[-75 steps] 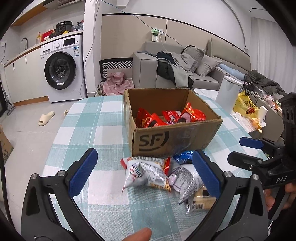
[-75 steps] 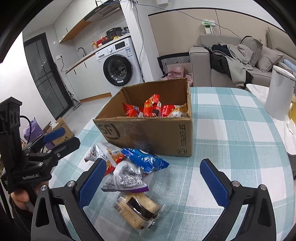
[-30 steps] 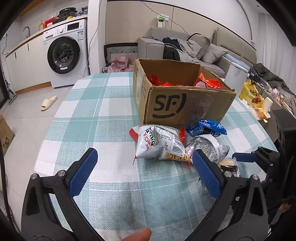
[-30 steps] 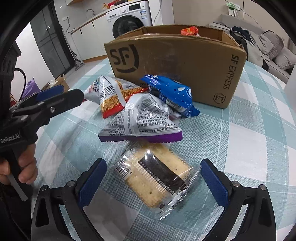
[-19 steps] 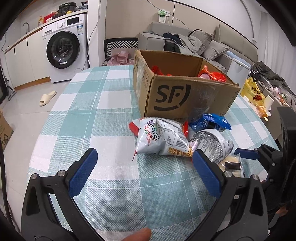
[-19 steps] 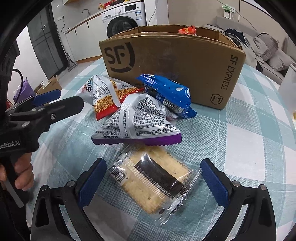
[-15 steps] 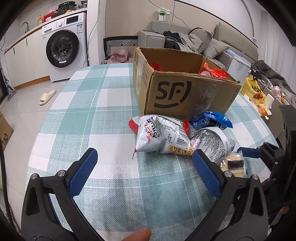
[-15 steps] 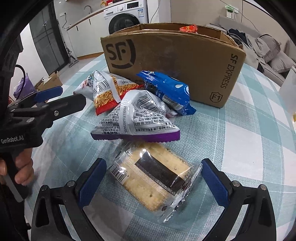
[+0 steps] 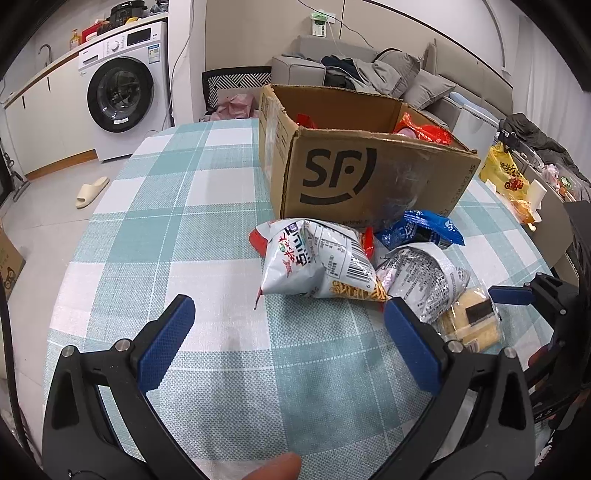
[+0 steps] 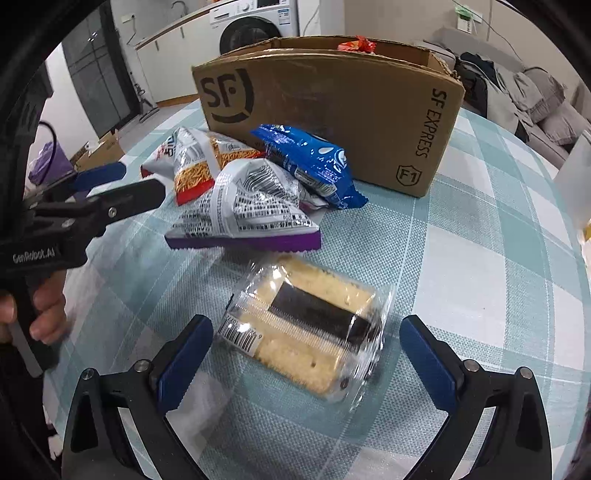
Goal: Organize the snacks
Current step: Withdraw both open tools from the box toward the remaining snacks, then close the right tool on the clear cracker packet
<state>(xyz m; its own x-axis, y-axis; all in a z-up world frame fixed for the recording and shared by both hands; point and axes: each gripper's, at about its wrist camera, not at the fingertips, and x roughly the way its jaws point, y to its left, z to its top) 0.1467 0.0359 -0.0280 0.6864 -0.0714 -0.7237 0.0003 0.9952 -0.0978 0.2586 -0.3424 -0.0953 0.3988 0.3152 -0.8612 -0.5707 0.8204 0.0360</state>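
You're straddling the clear-wrapped yellow cake [image 10: 306, 332] with the right gripper [image 10: 303, 354], fingers apart; left gripper [image 9: 288, 339] idling at 9 o'clock, fingers apart too.

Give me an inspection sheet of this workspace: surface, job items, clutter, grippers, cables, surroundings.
Surface: table under a teal and white checked cloth.
Job's things: open cardboard box holding red packets; in front of it lie a noodle snack bag, a blue packet, a silver bag with purple edge and a clear-wrapped cake.
Clutter: yellow bag at the table's far right.
Grippers: right gripper open, straddling the cake without touching it; left gripper open, empty.
Cables: one runs along the wall to a wall unit.
Surroundings: washing machine, sofa, slipper.
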